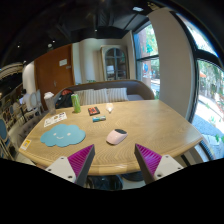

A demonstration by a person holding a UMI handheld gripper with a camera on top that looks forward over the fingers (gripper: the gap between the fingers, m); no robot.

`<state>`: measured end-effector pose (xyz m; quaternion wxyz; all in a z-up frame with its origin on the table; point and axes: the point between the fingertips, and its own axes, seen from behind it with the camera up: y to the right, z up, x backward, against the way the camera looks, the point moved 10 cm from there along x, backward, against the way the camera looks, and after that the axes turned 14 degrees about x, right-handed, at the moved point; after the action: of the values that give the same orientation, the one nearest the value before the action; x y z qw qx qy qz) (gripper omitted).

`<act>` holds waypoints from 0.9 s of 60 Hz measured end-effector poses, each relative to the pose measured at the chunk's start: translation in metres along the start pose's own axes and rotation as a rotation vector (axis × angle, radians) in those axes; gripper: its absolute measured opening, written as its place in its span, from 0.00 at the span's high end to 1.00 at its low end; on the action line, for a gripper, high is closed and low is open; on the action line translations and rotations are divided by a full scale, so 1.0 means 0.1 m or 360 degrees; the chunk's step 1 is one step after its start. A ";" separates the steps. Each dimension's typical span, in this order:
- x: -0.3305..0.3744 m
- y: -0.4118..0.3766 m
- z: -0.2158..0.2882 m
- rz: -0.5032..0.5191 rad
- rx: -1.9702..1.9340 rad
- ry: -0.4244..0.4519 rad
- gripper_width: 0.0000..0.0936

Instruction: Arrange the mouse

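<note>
Details of the mouse (117, 136) are too small to make out, so its front end is unclear; its long axis runs slantwise on the wooden table (150, 120), beyond the gripper (114, 160), whose fingers stand spread, grasping nothing.

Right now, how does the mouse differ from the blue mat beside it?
The mouse is small, rounded and pale pink; the blue mat is wide, flat and cloud-shaped. The mouse lies just ahead of the open tongs; the blue mat lies off to their side. Both rest on the wooden table.
</note>
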<state>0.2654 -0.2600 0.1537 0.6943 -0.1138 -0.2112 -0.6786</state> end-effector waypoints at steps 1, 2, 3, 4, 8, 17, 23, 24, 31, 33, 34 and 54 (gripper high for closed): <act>0.00 0.00 0.00 0.0006 0.0000 0.0000 0.12; 0.00 -0.01 0.00 0.0011 0.0000 0.0000 0.11; -0.01 -0.02 0.00 0.0015 0.0000 -0.0002 0.12; -0.01 -0.03 -0.01 0.0019 0.0002 -0.0003 0.12; -0.01 -0.07 -0.01 0.0034 0.0023 -0.0003 0.12; -0.14 -0.25 0.01 0.0016 0.0046 0.0003 0.11; -0.37 -0.17 -0.15 0.0025 0.0007 -0.0037 0.11; -0.44 -0.20 -0.20 0.0025 0.0004 -0.0053 0.11; -0.85 -0.35 -0.35 0.0024 0.0042 -0.0111 0.11; -0.96 -0.38 -0.38 0.0028 0.0057 -0.0123 0.11; -1.01 -0.40 -0.39 0.0030 0.0064 -0.0128 0.11; -1.86 -0.27 -0.26 -0.0034 0.0057 -0.0244 0.11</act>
<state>0.2442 -0.1065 0.0444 0.6708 -0.1507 -0.2771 -0.6713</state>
